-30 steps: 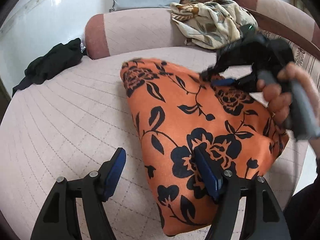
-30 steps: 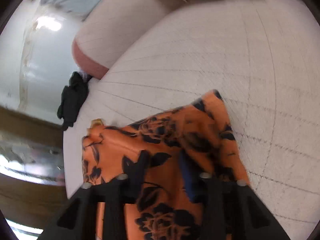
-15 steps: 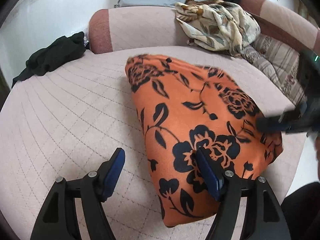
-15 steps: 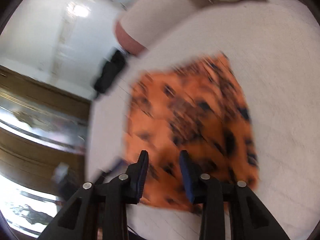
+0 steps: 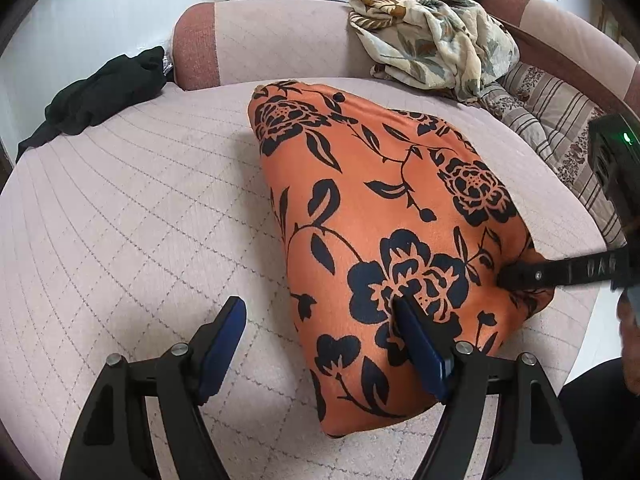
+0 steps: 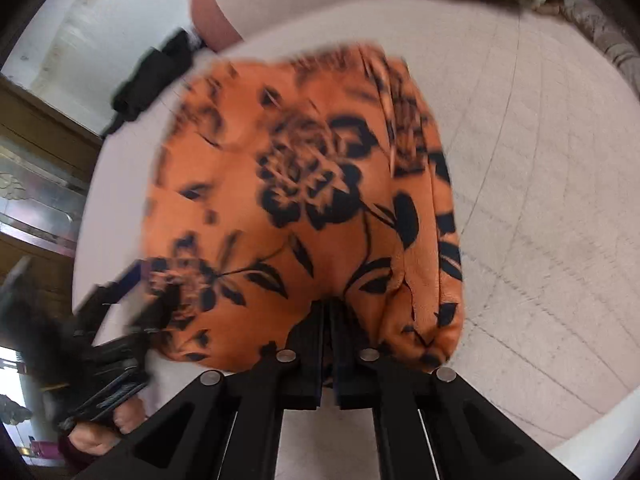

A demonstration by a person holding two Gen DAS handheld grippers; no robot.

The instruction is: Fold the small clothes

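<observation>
An orange garment with black flowers (image 5: 380, 200) lies folded on the quilted pink seat (image 5: 140, 220). My left gripper (image 5: 318, 306) stands open at its near left side. Its right finger (image 5: 416, 340) rests on the fabric and its left finger (image 5: 224, 332) hovers over bare seat. In the left wrist view my right gripper (image 5: 508, 278) comes in from the right, its tips at the garment's right edge. In the right wrist view the right gripper (image 6: 328, 308) is shut on the orange garment's (image 6: 300, 160) near edge. The left gripper (image 6: 132, 292) shows blurred at the lower left.
A black garment (image 5: 100, 100) lies at the seat's far left. A crumpled beige floral cloth (image 5: 432, 44) sits on the pink bolster (image 5: 260, 48) behind. A striped cushion (image 5: 560, 120) lies at the right. Dark wooden furniture (image 6: 40, 140) stands beyond the seat's left edge.
My right gripper swung from above the garment's far right part to its right edge, and its jaws went from apart to shut on the fabric. The left gripper stayed put.
</observation>
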